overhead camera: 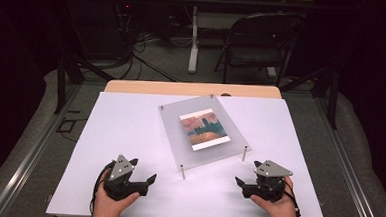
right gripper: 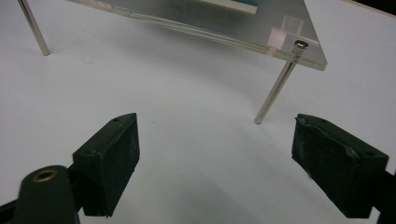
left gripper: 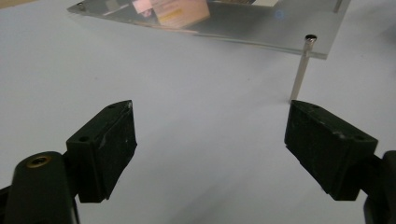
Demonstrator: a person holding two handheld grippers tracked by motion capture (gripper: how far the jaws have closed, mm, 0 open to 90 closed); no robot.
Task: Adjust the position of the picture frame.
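High view: the clear panel [overhead camera: 204,133] with its picture [overhead camera: 205,129] stands on metal legs mid-table, far of both hands; left gripper [overhead camera: 142,172] near left, right gripper [overhead camera: 246,173] near right, jaws apart. Left gripper view: jaws wide, one leg [left gripper: 301,70] just beyond. Right gripper view: jaws spread, empty, a leg [right gripper: 275,91] between and beyond them.

White board [overhead camera: 129,135] covers the tabletop; bare wood strip [overhead camera: 192,89] shows along far edge. Clear acrylic frame [overhead camera: 179,138] sits mid-table, turned at an angle, raised on thin metal standoff legs [overhead camera: 182,171] at its corners, w/ a small colourful print [overhead camera: 204,128] sandwiched inside. Left gripper [overhead camera: 144,172] held in a hand near front edge, jaws apart, pointing right toward frame, nothing between them. Right gripper [overhead camera: 247,172] also hand-held near front, just right of the frame's near corner, jaws apart, empty. Folding chair [overhead camera: 259,42] and cables on the floor beyond.
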